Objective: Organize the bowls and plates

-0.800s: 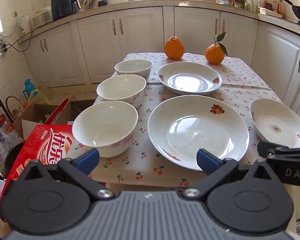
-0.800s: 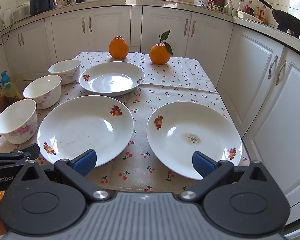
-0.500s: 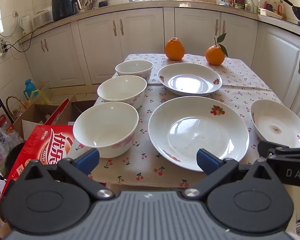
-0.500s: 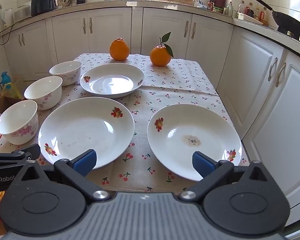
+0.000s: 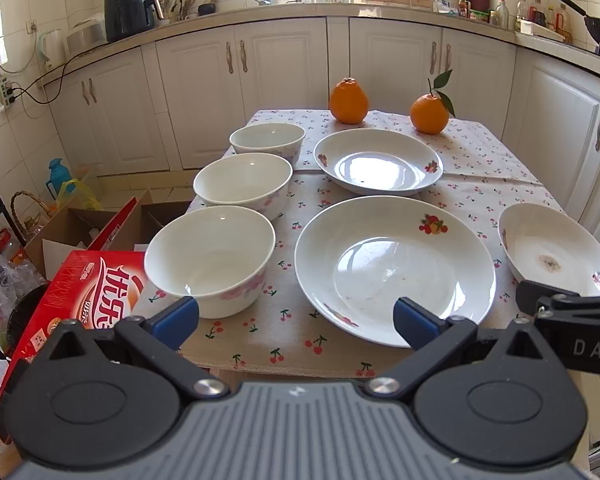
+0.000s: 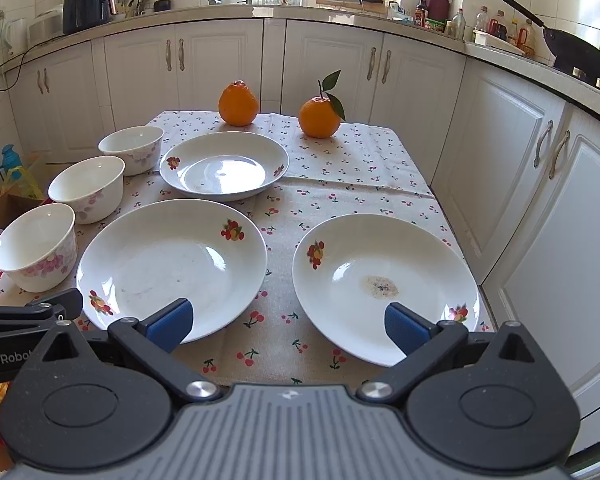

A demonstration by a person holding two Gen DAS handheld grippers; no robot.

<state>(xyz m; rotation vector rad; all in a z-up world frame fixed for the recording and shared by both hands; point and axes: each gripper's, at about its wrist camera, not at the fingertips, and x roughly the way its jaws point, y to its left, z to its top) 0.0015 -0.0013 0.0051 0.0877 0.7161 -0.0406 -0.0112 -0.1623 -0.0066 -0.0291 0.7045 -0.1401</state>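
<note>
Barely anything had moved since the earlier frames: both wrist views sat a touch lower and closer to the table, dishes unchanged.

Step, as I read it: pre-grasp, nothing stacked yet. Three plates lay apart on the cherry-print cloth (image 6: pixel 320 196): near-left plate (image 6: pixel 172 268), near-right plate (image 6: pixel 384 280), far plate (image 6: pixel 224 166). Three bowls ran in a row along the left edge: near bowl (image 5: pixel 210 258), middle bowl (image 5: pixel 242 182), far bowl (image 5: pixel 267 140). The bowls sat near each other; I couldn't tell if any touched.

Contents: all bowls looked empty. Near-right plate had a small brownish speckled stain at its centre; near-left plate showed faint smears; far plate looked clean.

Left gripper (image 5: pixel 296 316) hung at the near table edge with fingers spread, holding nothing, aimed between the near bowl and near-left plate. Right gripper (image 6: pixel 286 322) was likewise spread and empty, over the gap between the two near plates.

Next move probably calls for picking one rim: fingers straddling a plate edge, then lifting it onto another plate. Bowls would nest the same way, thin rim pinch.

Two oranges (image 6: pixel 238 104) (image 6: pixel 319 117) sat at the far end, clear of the dishes. Red carton (image 5: pixel 80 300) sat just off the table's left side.
</note>
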